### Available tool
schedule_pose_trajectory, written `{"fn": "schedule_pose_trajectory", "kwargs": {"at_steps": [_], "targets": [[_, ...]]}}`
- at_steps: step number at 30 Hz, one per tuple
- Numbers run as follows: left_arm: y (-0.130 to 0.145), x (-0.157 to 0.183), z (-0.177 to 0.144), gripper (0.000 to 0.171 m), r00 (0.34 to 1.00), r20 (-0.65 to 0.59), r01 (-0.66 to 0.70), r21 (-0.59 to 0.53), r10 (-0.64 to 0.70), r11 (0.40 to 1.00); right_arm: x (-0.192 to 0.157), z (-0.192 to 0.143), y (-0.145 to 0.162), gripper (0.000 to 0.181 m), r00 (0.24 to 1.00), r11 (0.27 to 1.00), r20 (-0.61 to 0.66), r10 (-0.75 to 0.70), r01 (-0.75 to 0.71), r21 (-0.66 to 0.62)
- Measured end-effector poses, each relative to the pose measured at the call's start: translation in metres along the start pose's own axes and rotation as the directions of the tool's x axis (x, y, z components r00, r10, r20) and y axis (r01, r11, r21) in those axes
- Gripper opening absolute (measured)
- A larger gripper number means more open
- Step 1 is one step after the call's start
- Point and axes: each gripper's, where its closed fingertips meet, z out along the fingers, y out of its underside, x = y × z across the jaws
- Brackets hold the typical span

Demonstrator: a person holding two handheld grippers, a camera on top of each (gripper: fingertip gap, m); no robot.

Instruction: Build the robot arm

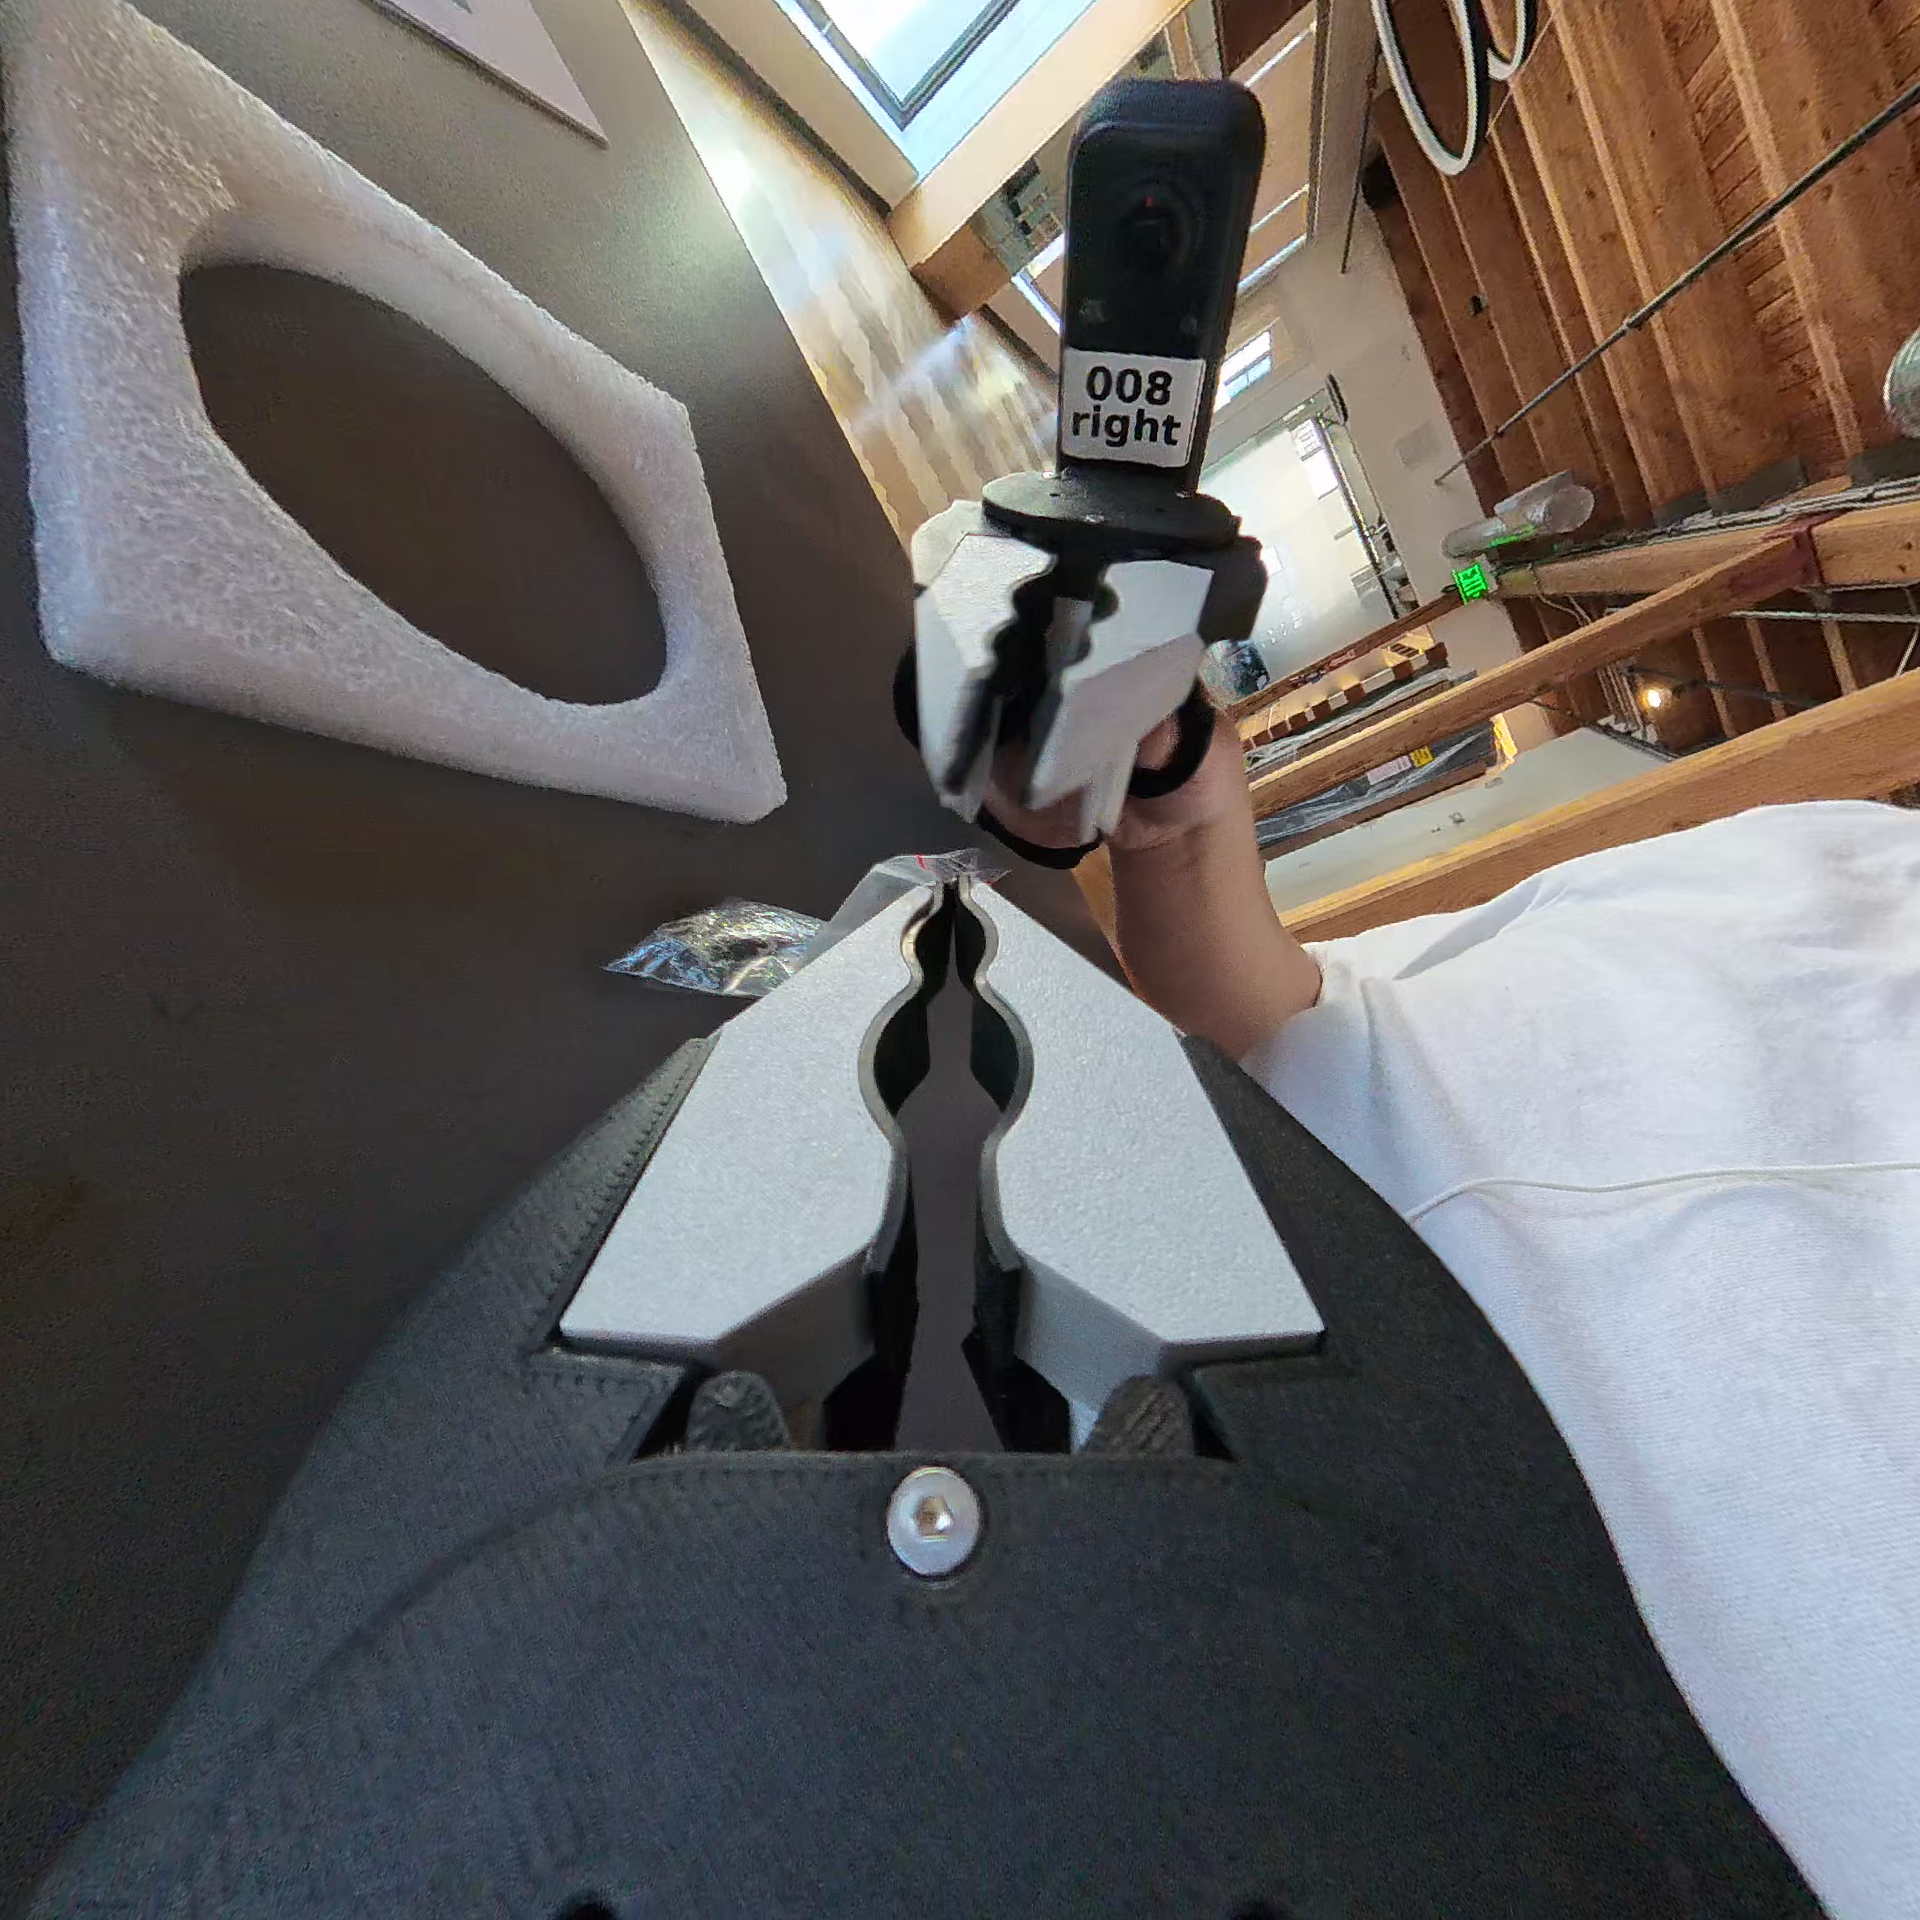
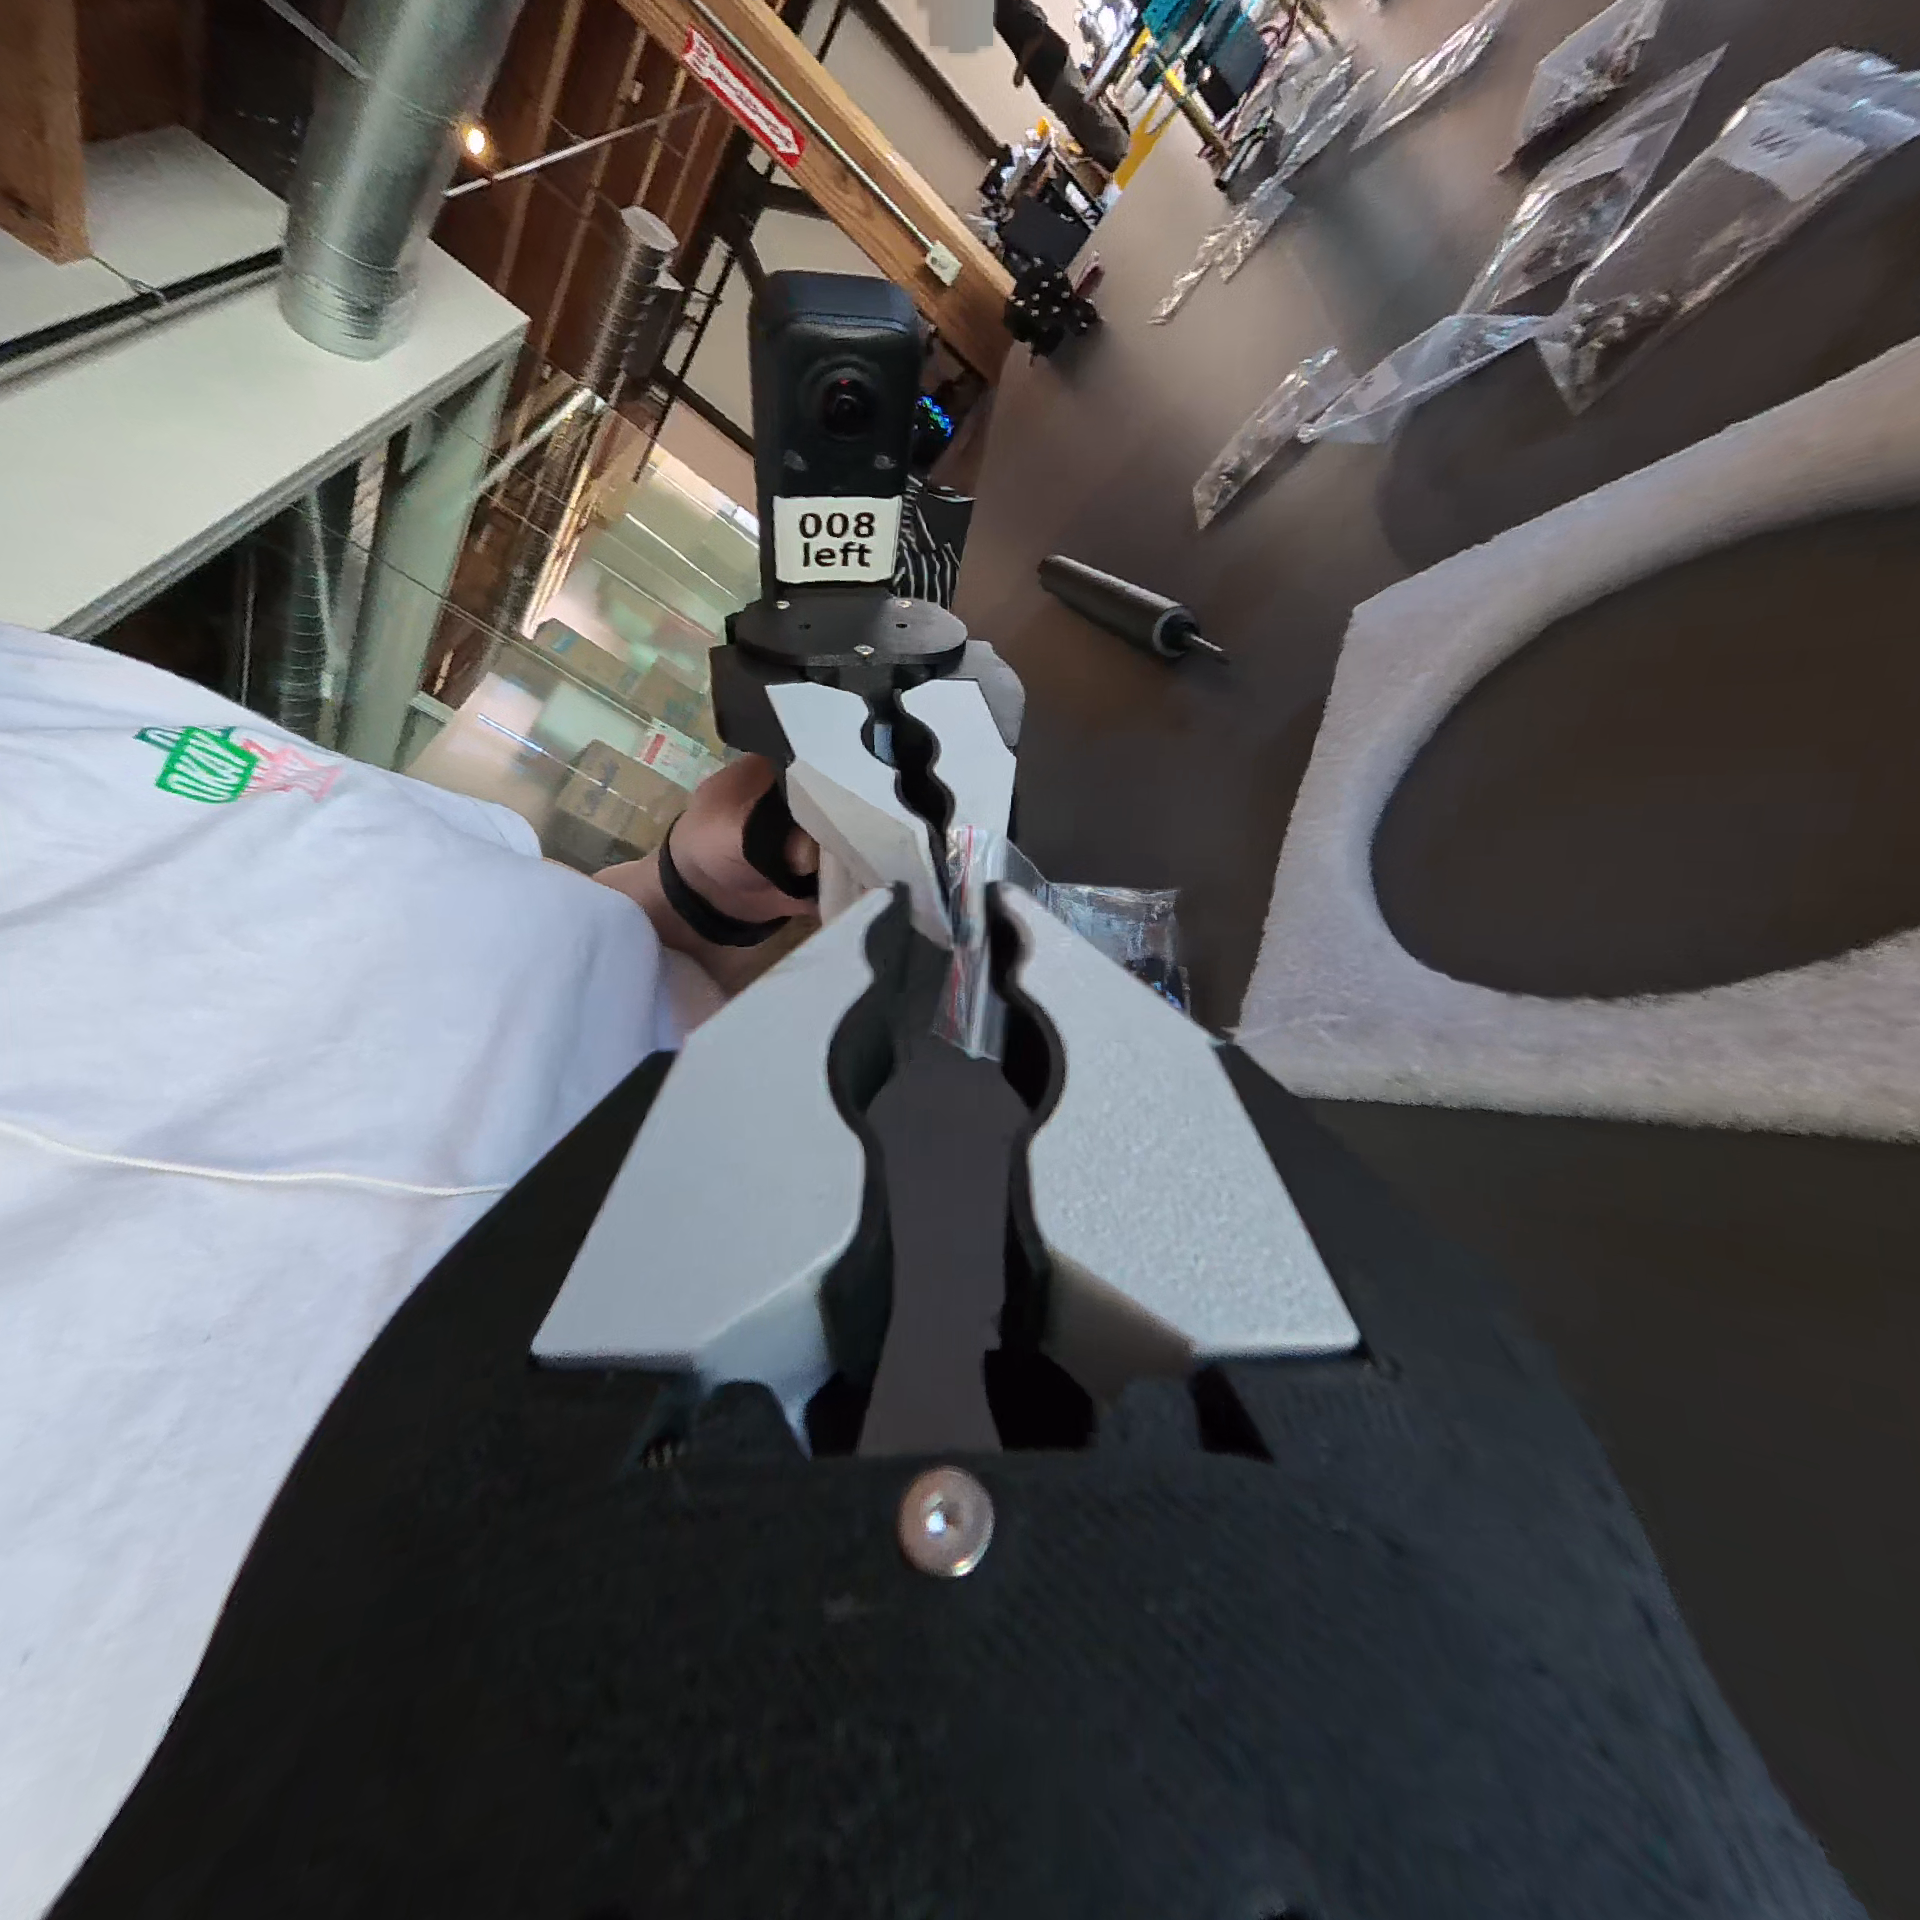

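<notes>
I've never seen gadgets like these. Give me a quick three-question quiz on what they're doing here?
1. True or false: the left gripper is shut on a small clear plastic bag.
2. What is the right gripper doing: A gripping the black cylinder, B open near the bag?
3. What shape is the hole in the white foam slab?

Key: 1 true; 2 B; 3 round.

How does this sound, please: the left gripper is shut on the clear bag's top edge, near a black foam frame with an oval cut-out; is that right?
Not quite: the foam frame is white, not black, as the left wrist view shows. The left gripper is indeed shut on the clear bag's top edge.
</notes>
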Motion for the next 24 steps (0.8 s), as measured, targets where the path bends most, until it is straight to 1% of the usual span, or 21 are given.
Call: {"fn": "schedule_pose_trajectory", "kwargs": {"at_steps": [1, 3, 5, 6, 8, 11, 13, 16, 18, 19, 20, 21, 23, 24], "targets": [[0.0, 0.0, 0.0, 0.0, 1.0, 0.002, -0.005, -0.003, 0.005, 1.0, 0.001, 0.002, 0.003, 0.021, 1.0, 1.0, -0.012, -0.003, 0.003, -0.019], [0.001, 0.0, 0.001, 0.0, 1.0, 0.006, -0.013, -0.008, 0.013, 1.0, 0.003, 0.007, 0.011, 0.018, 0.999, 0.997, -0.039, -0.036, 0.033, -0.076], [0.001, 0.0, 0.001, 0.0, 1.0, 0.011, -0.016, -0.015, 0.017, 1.0, 0.004, 0.01, 0.014, 0.013, 0.997, 0.994, -0.048, -0.056, 0.051, -0.101], [0.002, -0.001, 0.001, 0.0, 1.0, 0.019, -0.025, -0.019, 0.025, 1.0, 0.001, 0.01, 0.014, 0.004, 0.998, 0.994, -0.028, -0.047, 0.044, -0.103], [0.003, 0.0, 0.0, 0.0, 0.999, 0.018, -0.042, -0.028, 0.043, 0.999, 0.001, 0.009, 0.014, 0.0, 1.0, 0.995, -0.017, -0.025, 0.023, -0.098], [0.005, 0.002, 0.0, 0.0, 0.998, 0.019, -0.064, -0.043, 0.065, 0.997, 0.007, 0.006, 0.014, 0.0, 0.999, 0.996, -0.033, 0.001, -0.004, -0.091], [0.007, 0.002, 0.001, 0.0, 0.997, 0.02, -0.073, -0.053, 0.074, 0.996, 0.008, 0.006, 0.014, 0.0, 0.998, 0.995, -0.054, -0.026, 0.021, -0.094], [0.009, 0.0, 0.0, 0.0, 0.997, 0.032, -0.066, -0.057, 0.068, 0.996, 0.012, 0.006, 0.015, 0.0, 0.984, 0.988, -0.13, -0.124, 0.11, -0.112], [0.009, -0.003, -0.001, 0.0, 0.997, 0.045, -0.054, -0.056, 0.057, 0.997, 0.015, 0.006, 0.014, 0.0, 0.974, 0.985, -0.17, -0.148, 0.129, -0.117], [0.011, -0.004, -0.001, 0.0, 0.998, 0.046, -0.048, -0.065, 0.051, 0.997, 0.023, 0.003, 0.013, 0.0, 0.958, 0.983, -0.234, -0.165, 0.139, -0.121], [0.014, -0.005, -0.002, 0.0, 0.997, 0.055, -0.043, -0.078, 0.047, 0.996, 0.035, -0.004, 0.01, 0.0, 0.921, 0.975, -0.325, -0.212, 0.179, -0.13], [0.015, -0.008, -0.003, 0.0, 0.996, 0.073, -0.046, -0.078, 0.051, 0.996, 0.032, -0.006, 0.008, 0.0, 0.919, 0.971, -0.318, -0.234, 0.205, -0.122], [0.012, -0.006, -0.005, 0.0, 0.997, 0.068, -0.044, -0.05, 0.047, 0.998, 0.017, -0.005, 0.005, 0.0, 0.958, 0.985, -0.227, -0.173, 0.162, -0.068], [0.009, -0.005, -0.006, 0.0, 0.997, 0.062, -0.036, -0.027, 0.037, 0.999, 0.015, -0.004, 0.009, 0.0, 0.968, 0.986, -0.2, -0.155, 0.141, -0.084]]}}
